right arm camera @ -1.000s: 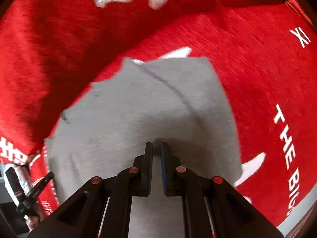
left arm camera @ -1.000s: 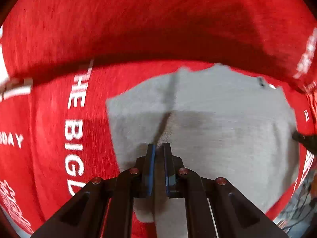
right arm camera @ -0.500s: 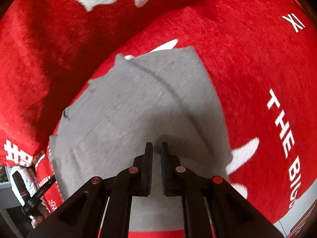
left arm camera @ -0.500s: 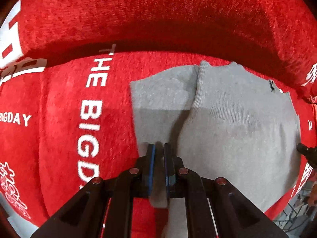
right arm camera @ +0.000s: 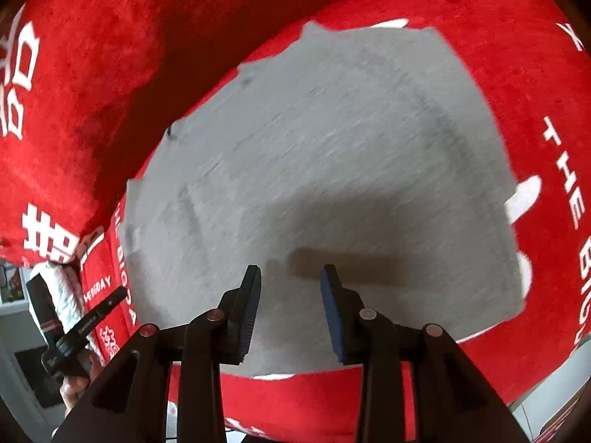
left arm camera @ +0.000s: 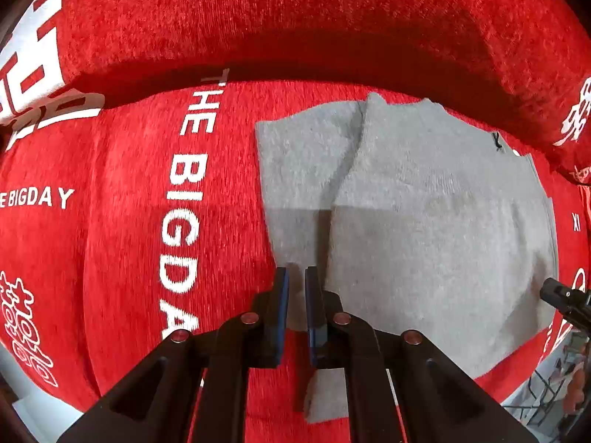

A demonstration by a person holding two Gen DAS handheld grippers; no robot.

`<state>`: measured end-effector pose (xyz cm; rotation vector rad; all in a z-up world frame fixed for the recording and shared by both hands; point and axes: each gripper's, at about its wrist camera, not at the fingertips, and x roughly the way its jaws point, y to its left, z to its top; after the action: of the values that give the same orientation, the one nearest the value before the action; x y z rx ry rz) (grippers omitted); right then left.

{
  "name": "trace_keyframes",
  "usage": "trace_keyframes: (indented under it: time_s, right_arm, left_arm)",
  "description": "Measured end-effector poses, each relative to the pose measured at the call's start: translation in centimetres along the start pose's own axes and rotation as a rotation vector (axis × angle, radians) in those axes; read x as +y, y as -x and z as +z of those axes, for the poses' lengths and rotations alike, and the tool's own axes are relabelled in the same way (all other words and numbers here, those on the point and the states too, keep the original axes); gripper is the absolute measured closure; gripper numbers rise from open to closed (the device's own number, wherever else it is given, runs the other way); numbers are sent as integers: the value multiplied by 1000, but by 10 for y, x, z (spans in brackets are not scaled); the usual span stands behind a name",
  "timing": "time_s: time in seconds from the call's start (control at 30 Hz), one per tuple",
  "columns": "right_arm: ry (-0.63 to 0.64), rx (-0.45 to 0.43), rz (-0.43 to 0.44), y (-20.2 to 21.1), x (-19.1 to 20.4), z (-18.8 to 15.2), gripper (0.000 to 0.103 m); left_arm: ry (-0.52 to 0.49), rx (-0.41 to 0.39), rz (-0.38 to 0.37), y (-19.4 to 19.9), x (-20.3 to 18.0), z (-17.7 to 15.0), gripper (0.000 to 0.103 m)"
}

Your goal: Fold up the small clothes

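Observation:
A grey knitted garment (left arm camera: 424, 214) lies flat on a red plush sofa cover, with one part folded over along a crease at its left side. It fills the middle of the right wrist view (right arm camera: 332, 155). My left gripper (left arm camera: 294, 277) hangs over the garment's near left edge, its jaws parted by a narrow gap with nothing between them. My right gripper (right arm camera: 291, 272) is open and empty just above the garment's near edge. Its tip shows at the right edge of the left wrist view (left arm camera: 565, 299).
The red sofa cover (left arm camera: 129, 221) carries white lettering, and its backrest (left arm camera: 295, 18) rises behind the garment. The other hand-held gripper and hand show at lower left in the right wrist view (right arm camera: 74, 328). The floor and room clutter lie beyond the seat's edges.
Both grippers let go of the grey garment, which now lies flat. The right jaws opened wide and the left ones slightly. Both pulled back toward the near edge.

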<state>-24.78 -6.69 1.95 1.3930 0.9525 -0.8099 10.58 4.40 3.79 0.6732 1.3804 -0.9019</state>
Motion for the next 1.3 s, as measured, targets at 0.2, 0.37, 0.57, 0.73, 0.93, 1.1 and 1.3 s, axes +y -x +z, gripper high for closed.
trace_keyframes:
  time_s: [0.2,0.37,0.57,0.73,0.93,1.1,1.3]
  right_arm:
    - [-2,22,23,-9,12,-7,61]
    - [6,36,31,-15,21,-12,61]
    - [19,55,34,-21,31,-17,52]
    - [59,70,40,-27,48,-20,51]
    - [125,89,56,-41,82,-21,48]
    - [152,115,78,-57,108,-25,48]
    - [176,118,105,-74,137,-23,48]
  left_arm:
    - [3,3,3,4,-1,-6,93]
    - [18,27,30,1,4,-8,93]
    - [43,41,47,-3,12,-15,93]
    - [53,52,42,-6,16,-20,93]
    - [89,59,31,-11,28,-23,92]
    - [125,23,68,-8,43,-23,2]
    - [116,-5,84,-2,52,-23,2]
